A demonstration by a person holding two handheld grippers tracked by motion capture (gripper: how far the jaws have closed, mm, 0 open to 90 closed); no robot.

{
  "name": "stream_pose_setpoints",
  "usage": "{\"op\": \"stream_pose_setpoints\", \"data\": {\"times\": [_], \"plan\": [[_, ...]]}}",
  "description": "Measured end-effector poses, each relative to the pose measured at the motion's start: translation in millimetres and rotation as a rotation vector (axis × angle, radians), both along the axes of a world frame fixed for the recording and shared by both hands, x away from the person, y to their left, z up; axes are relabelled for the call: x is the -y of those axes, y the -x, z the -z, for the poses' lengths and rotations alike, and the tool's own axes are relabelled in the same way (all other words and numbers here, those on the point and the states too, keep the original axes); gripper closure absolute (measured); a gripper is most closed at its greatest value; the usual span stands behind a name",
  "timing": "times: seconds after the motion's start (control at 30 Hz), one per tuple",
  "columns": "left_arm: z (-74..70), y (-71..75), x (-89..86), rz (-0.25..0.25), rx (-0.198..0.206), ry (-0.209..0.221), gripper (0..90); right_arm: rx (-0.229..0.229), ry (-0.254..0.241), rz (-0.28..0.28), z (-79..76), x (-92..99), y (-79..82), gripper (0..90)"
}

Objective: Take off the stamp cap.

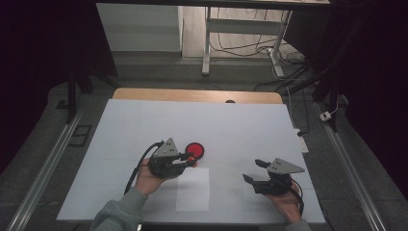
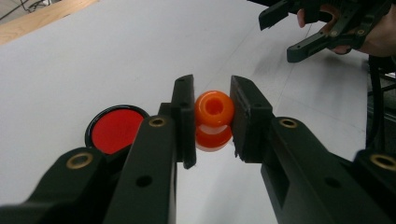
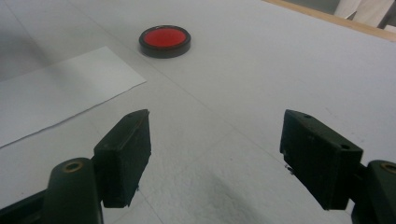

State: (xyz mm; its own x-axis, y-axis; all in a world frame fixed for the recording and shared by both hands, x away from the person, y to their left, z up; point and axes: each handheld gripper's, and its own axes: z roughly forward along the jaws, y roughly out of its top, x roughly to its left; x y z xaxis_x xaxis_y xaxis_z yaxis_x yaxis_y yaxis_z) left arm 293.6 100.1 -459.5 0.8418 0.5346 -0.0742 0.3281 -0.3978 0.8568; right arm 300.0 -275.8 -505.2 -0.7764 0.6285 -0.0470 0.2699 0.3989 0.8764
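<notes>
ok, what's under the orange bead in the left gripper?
Under the orange bead, pinched in the left gripper, sits a second orange piece, partly covered by the bead. Below that is the white table cover. Whether the lower piece touches the cover cannot be seen.

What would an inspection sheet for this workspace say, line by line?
Surface: white-covered table, wooden edge at the far side.
Job's things: orange ring-shaped piece clamped in the left gripper; red disc with a black rim lying flat beside it.
Clutter: white paper sheet near the front edge.
Grippers: left gripper shut on the orange piece; right gripper open, nothing between its jaws.
Cables: black cable trailing from the left gripper; loose cables on the floor beyond the table.
Surroundings: dim room, desk frame behind, metal rails along both sides.
</notes>
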Motion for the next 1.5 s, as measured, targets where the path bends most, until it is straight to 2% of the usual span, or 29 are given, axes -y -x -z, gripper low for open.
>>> {"op": "stream_pose_setpoints", "data": {"times": [0.37, 0.63, 0.87, 1.03, 1.33, 1.5], "plan": [[1.0, 2.5, 2.4, 0.012, 0.000, -0.007, 72.7, -0.010, -0.026, -0.029, -0.8, -16.4, -3.1, 24.3], [0.7, 0.3, 6.0, 0.014, 0.002, -0.011, 72.7, -0.008, -0.024, -0.057, -2.1, -23.6, 2.8, 24.5], [0.6, -1.7, 6.7, 0.014, 0.003, -0.012, 72.7, -0.024, -0.054, -0.070, -2.4, -29.3, 1.6, 25.3], [1.9, -1.8, 7.7, 0.017, -0.006, -0.015, 72.6, -0.020, -0.069, -0.070, -3.1, -34.6, 2.3, 26.0], [2.6, -4.1, 12.4, 0.026, -0.008, -0.019, 72.6, 0.005, -0.039, -0.088, -2.8, -46.6, 5.2, 26.7], [1.4, -2.9, 12.0, 0.025, -0.003, -0.011, 72.7, 0.005, -0.042, -0.101, -3.5, -53.9, 4.4, 27.0]]}}
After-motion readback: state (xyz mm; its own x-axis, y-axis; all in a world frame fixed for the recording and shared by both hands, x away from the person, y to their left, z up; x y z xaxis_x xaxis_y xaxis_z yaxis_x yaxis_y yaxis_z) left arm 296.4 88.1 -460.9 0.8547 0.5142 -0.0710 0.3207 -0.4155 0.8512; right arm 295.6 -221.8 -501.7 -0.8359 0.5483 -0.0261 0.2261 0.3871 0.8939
